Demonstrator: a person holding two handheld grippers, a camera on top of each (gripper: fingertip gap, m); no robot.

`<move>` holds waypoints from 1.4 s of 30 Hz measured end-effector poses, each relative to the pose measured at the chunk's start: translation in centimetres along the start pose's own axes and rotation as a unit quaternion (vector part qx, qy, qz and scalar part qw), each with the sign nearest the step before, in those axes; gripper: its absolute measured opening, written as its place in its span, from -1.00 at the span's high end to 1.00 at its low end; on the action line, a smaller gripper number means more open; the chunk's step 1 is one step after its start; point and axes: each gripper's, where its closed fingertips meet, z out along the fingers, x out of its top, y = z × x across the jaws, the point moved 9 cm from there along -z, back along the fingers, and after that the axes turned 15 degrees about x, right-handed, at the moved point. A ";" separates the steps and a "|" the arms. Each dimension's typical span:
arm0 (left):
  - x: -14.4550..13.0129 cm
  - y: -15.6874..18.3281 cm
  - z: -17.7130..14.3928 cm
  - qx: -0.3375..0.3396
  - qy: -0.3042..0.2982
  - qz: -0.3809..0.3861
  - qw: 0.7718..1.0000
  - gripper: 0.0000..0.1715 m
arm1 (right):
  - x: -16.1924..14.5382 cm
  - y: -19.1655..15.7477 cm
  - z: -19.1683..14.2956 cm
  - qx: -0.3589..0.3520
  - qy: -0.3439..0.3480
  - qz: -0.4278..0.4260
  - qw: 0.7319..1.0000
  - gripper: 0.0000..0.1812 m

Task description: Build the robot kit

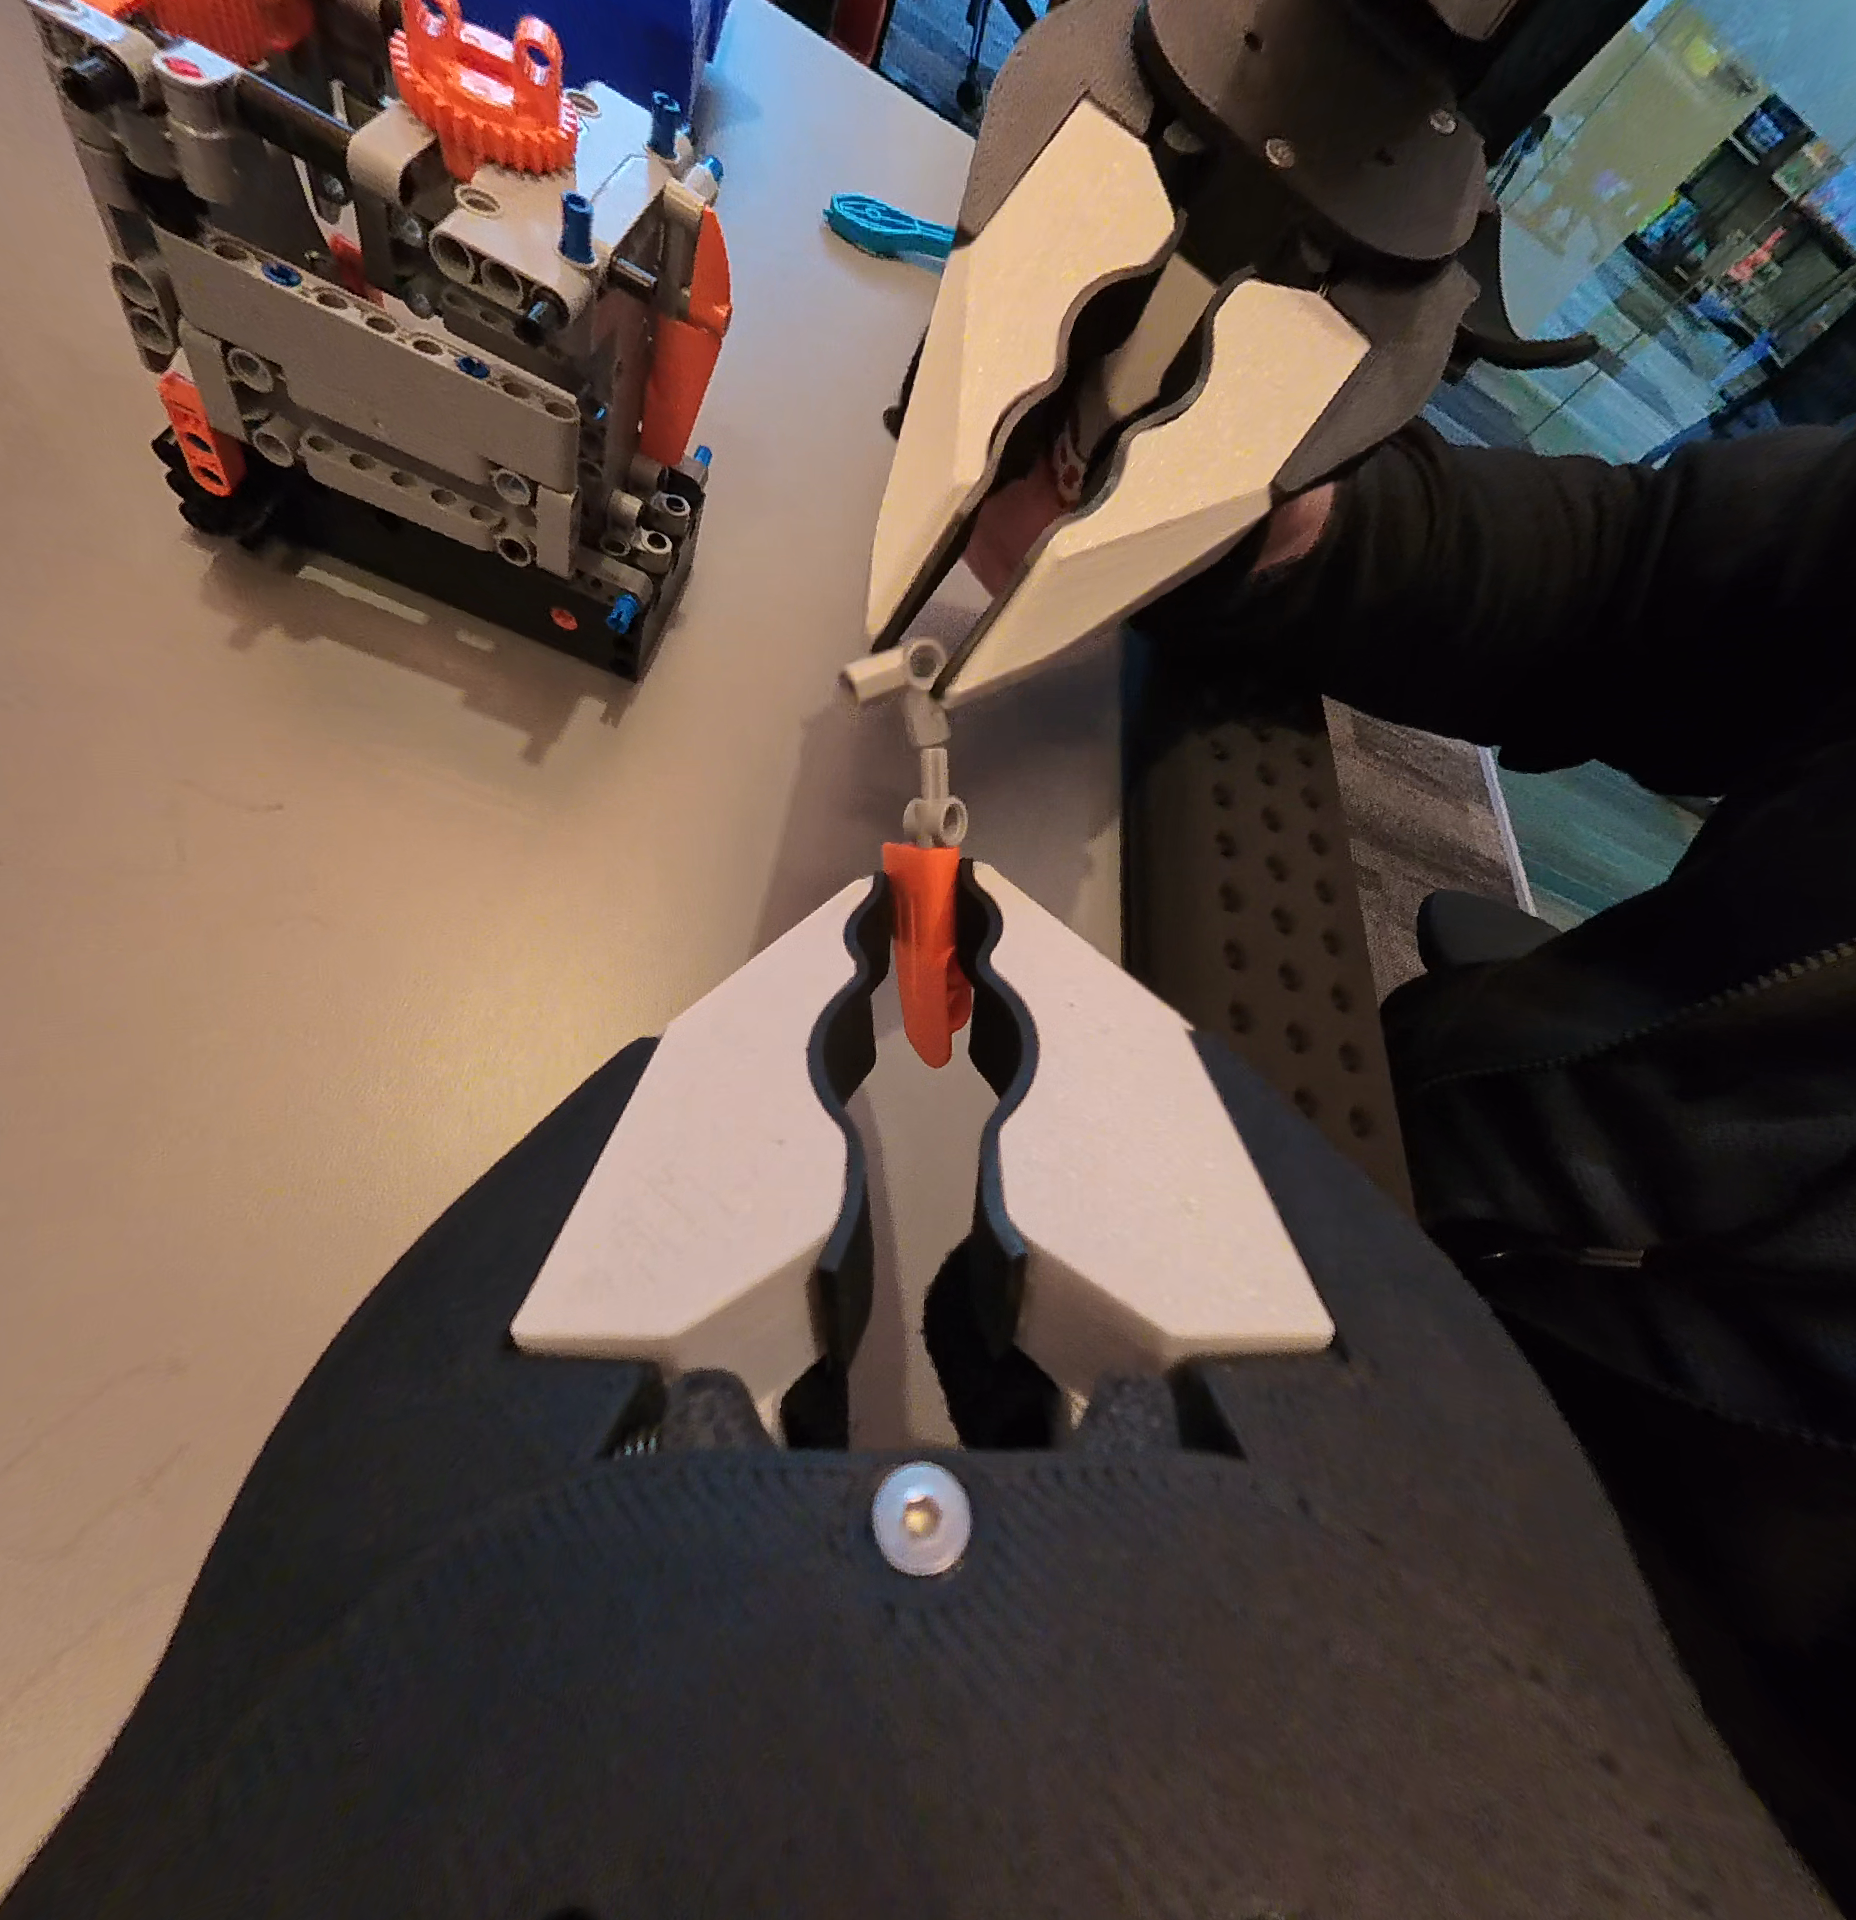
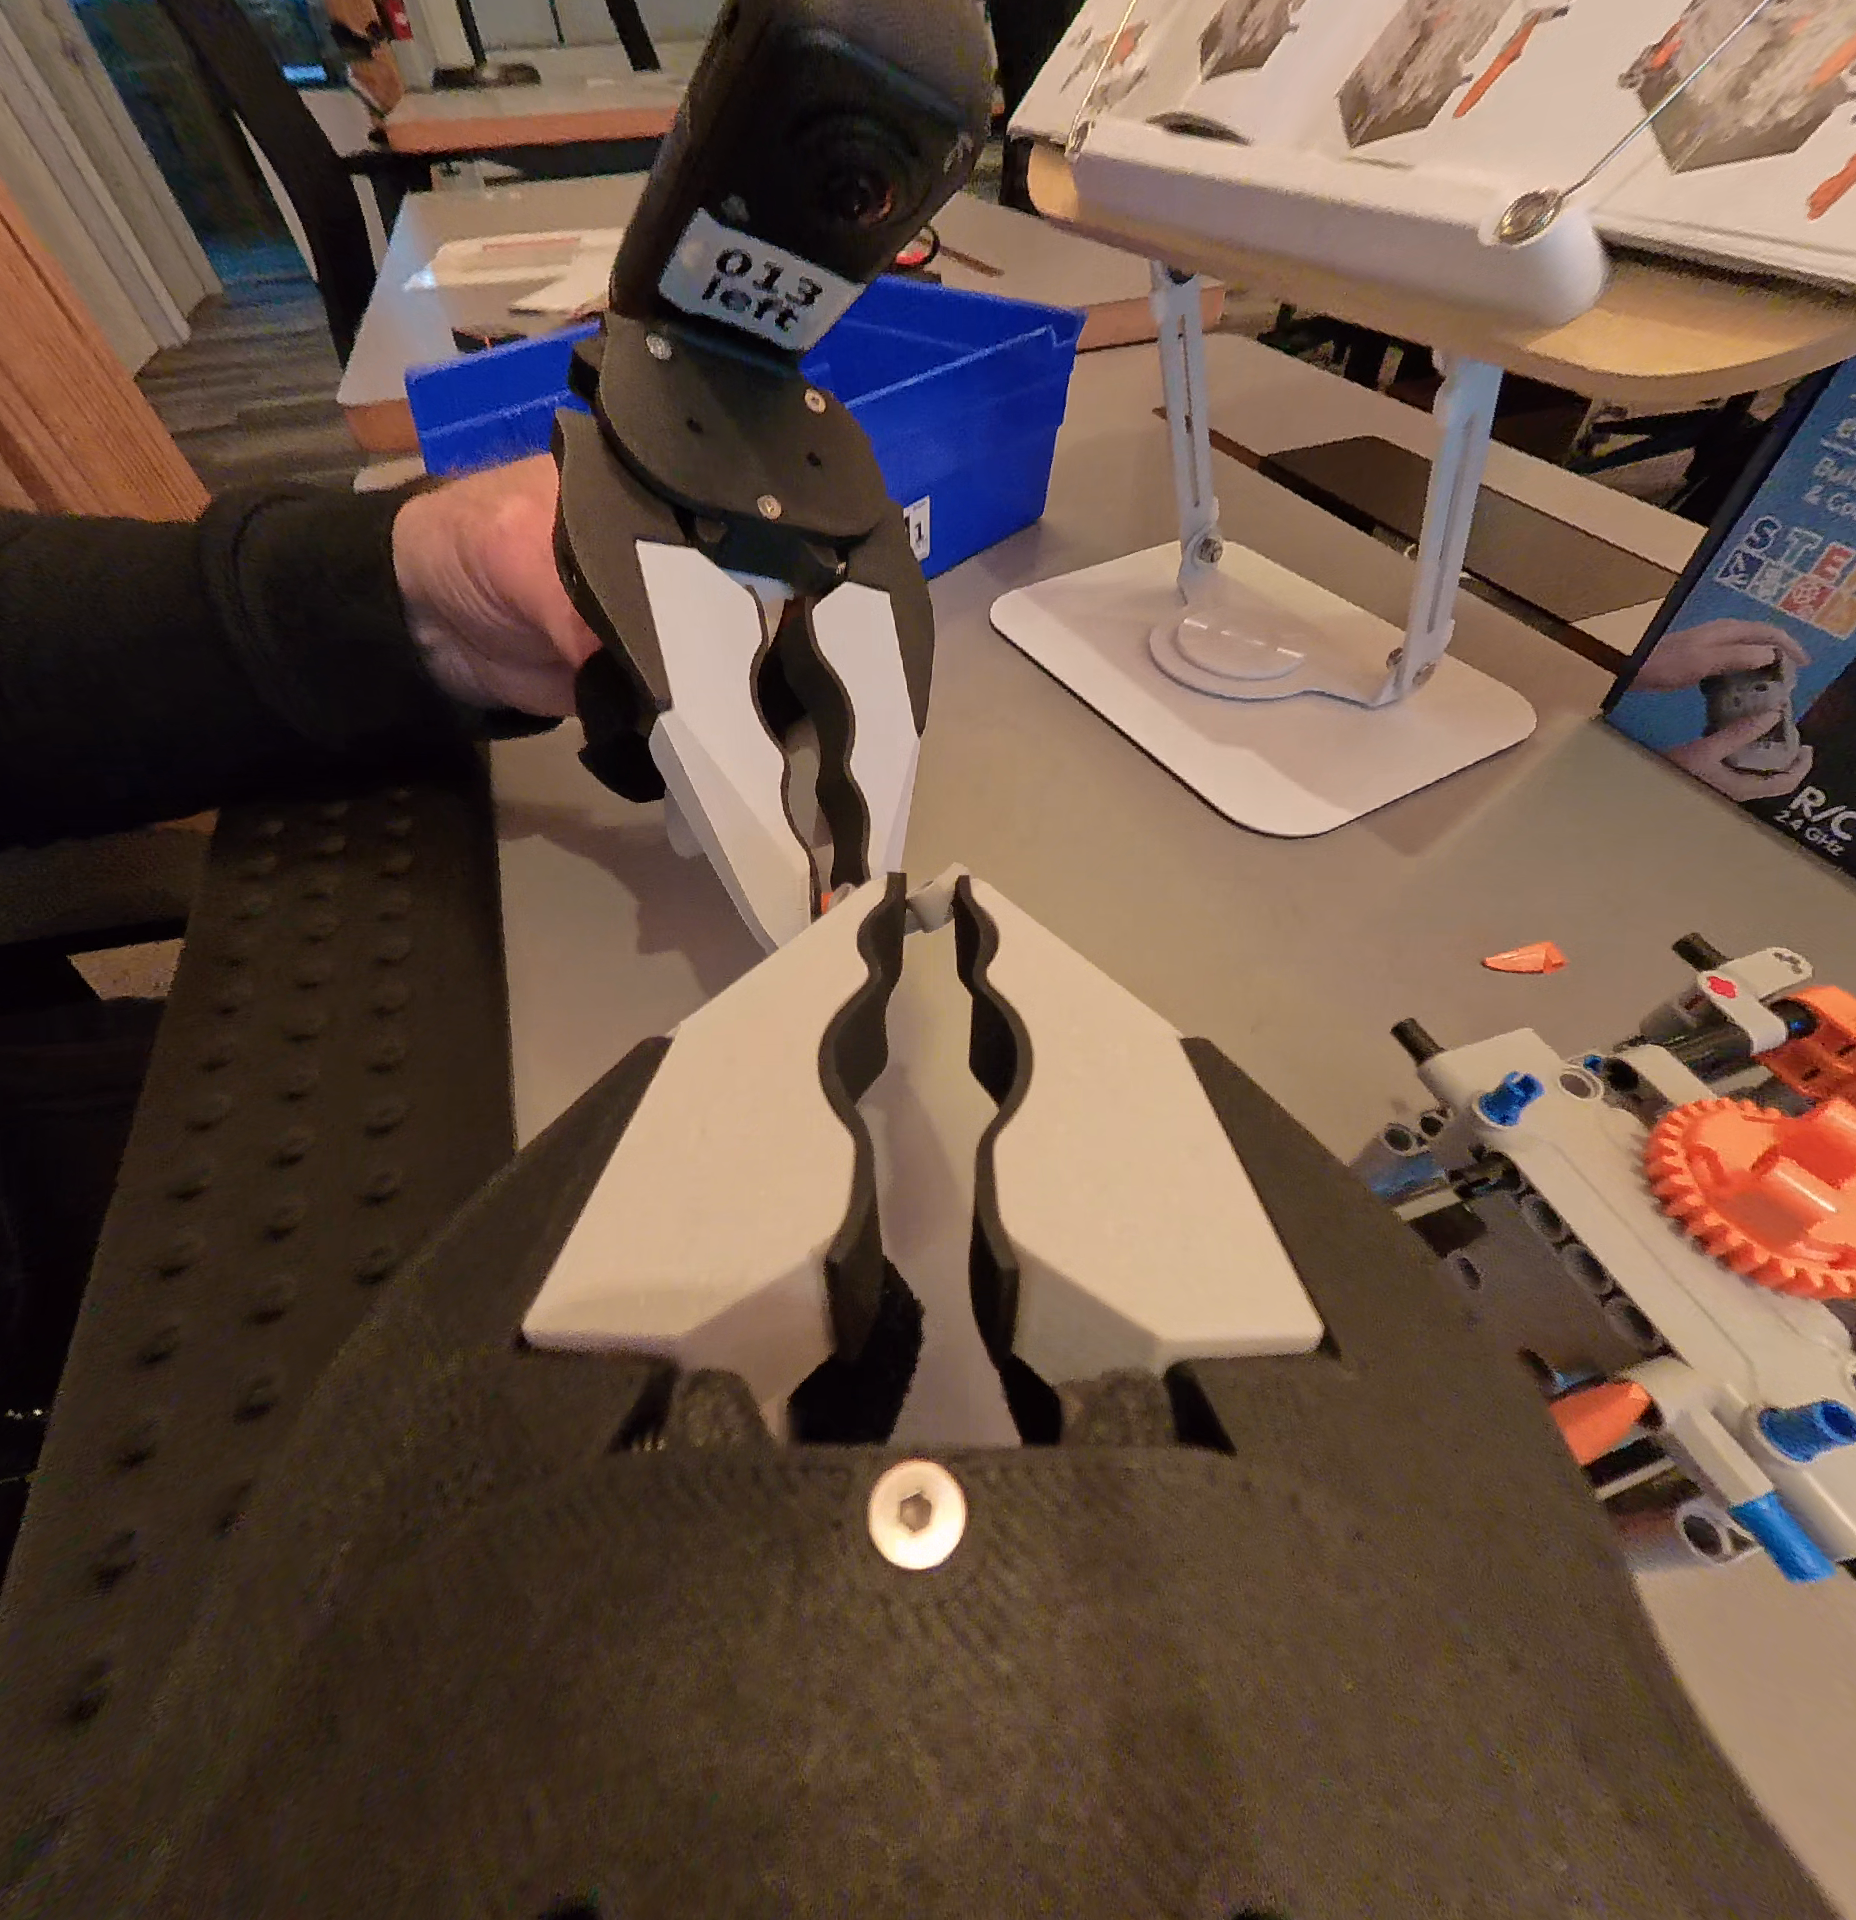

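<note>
Left wrist view: your left gripper point(image 1: 924, 883) clamps an orange piece point(image 1: 926, 951).
Your right gripper point(image 2: 924, 894) pinches the attached grey connector point(image 1: 919, 717); only its view shows the blue bin point(image 2: 945, 416).

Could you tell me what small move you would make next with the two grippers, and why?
Probably a gentle push of the right gripper toward the left gripper, along the line of the grey connector chain. The left gripper is shut on the orange piece, the right grips the chain's far end, and the chain looks kinked at its middle joint, so it seems not fully seated. The brick model stands apart.
</note>
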 end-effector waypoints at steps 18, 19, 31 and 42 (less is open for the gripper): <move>0.8 0.4 0.2 -0.009 0.040 -0.031 0.999 0.89 | 0.7 -0.3 -0.5 -0.028 0.029 -0.017 0.999 0.93; 0.8 0.3 0.2 -0.006 0.044 -0.034 0.998 0.89 | 0.8 -0.3 -0.6 -0.032 0.030 -0.018 0.999 0.93; 1.5 0.6 0.3 -0.052 0.095 -0.091 0.990 0.90 | 1.7 -0.9 -1.3 -0.076 0.053 -0.057 0.994 0.93; 1.7 0.9 0.6 -0.068 0.100 -0.097 0.988 0.91 | 1.8 -1.0 -1.4 -0.071 0.055 -0.063 0.994 0.93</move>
